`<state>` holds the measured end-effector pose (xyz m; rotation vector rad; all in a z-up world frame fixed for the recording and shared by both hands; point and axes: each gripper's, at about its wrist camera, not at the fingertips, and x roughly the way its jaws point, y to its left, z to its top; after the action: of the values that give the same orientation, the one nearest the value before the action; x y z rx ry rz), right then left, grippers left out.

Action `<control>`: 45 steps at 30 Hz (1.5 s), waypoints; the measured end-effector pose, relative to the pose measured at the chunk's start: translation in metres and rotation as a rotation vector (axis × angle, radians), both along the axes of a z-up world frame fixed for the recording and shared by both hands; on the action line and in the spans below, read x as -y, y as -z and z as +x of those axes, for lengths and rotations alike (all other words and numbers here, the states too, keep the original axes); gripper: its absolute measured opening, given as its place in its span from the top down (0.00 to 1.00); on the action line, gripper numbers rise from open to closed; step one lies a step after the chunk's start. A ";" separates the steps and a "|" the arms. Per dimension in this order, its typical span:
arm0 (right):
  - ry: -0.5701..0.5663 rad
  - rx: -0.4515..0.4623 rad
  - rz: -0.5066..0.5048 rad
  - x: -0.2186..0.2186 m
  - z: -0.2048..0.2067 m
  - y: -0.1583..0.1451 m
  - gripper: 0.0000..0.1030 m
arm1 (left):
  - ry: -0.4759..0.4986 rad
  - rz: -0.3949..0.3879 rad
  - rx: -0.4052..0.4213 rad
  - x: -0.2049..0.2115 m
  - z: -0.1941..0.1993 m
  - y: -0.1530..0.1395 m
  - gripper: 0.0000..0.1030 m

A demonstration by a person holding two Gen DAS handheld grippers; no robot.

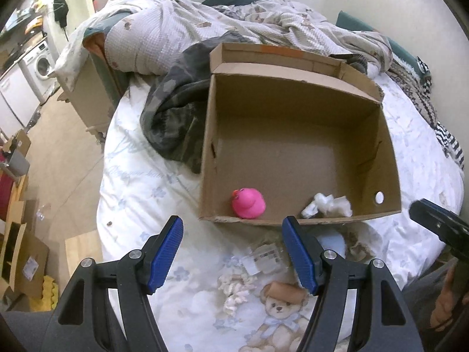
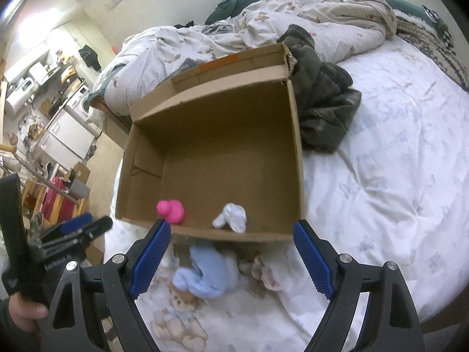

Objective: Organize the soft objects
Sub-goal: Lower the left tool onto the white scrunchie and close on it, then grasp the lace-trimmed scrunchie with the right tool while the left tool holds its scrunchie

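An open cardboard box (image 1: 296, 94) (image 2: 296, 152) stands on the bed. Inside, by its near wall, lie a pink rubber duck (image 1: 249, 203) (image 2: 170, 211) and a crumpled white soft piece (image 1: 326, 205) (image 2: 231, 217). On the bedsheet in front of the box lie a light blue cloth (image 2: 205, 274) (image 1: 331, 242), a brownish soft thing (image 2: 259, 268) (image 1: 359, 245), a clear plastic packet (image 1: 263, 258) and white foam bits (image 1: 234, 290). My left gripper (image 1: 233, 230) is open and empty above the sheet. My right gripper (image 2: 231, 233) is open and empty above the blue cloth.
A crumpled quilt (image 1: 181, 32) and dark camouflage clothing (image 1: 176, 117) (image 2: 322, 99) lie behind and beside the box. The bed edge drops at the left to a floor with cardboard boxes (image 1: 20, 252). A washing machine (image 1: 41, 64) stands far left.
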<state>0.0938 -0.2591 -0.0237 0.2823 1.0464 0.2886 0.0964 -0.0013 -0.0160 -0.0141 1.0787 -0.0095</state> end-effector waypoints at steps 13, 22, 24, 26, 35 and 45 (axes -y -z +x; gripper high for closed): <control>0.015 -0.105 -0.029 0.007 -0.006 0.025 0.12 | -0.055 -0.045 -0.327 -0.022 -0.009 0.072 0.35; 0.012 -0.154 -0.034 0.006 -0.002 0.036 0.12 | -0.017 -0.027 -0.439 -0.010 -0.004 0.108 0.36; 0.020 -0.148 -0.026 0.007 -0.002 0.035 0.12 | -0.035 -0.044 -0.444 -0.013 0.000 0.111 0.41; 0.029 -0.128 -0.007 0.010 -0.002 0.030 0.12 | -0.043 -0.069 -0.467 -0.016 0.004 0.117 0.49; 0.038 -0.148 0.026 0.014 0.004 0.032 0.12 | 0.005 -0.069 -0.479 -0.001 0.002 0.114 0.88; 0.042 -0.246 0.017 0.013 0.007 0.053 0.12 | 0.015 -0.041 -0.226 0.002 -0.010 0.044 0.89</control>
<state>0.1007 -0.2721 -0.0767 0.3608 1.2791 0.2282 0.0866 -0.0031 -0.0597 -0.0450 1.3047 -0.0440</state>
